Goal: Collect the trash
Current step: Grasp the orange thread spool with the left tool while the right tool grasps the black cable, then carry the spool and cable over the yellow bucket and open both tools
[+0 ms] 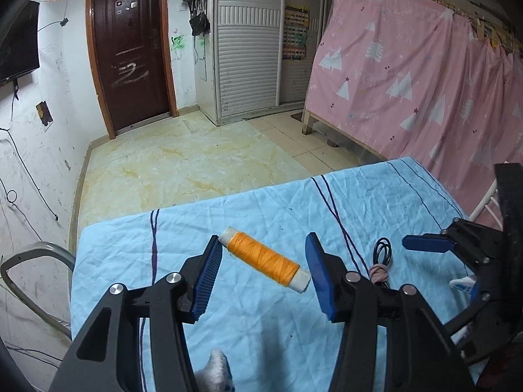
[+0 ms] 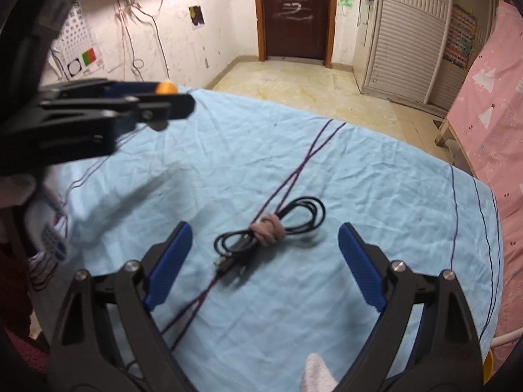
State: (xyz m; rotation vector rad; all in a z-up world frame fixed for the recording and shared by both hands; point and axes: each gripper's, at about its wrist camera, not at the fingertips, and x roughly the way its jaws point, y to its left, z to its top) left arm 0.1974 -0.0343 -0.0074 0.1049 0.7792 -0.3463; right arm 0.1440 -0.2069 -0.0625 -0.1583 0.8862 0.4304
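Blue sheet (image 1: 261,202) on table, tiled floor (image 1: 170,160), brown door (image 1: 129,55) — both grippers, left (image 1: 263,272) and right (image 2: 261,261), wide; orange spool (image 1: 266,263) and cable bundle (image 2: 271,228) between.

In the right wrist view the left gripper (image 2: 163,98) is blurred and hides most of the spool (image 2: 166,88). The cable's (image 2: 274,228) plug end is too blurred to identify. A white glove (image 2: 318,374) is cut off at the bottom edge.
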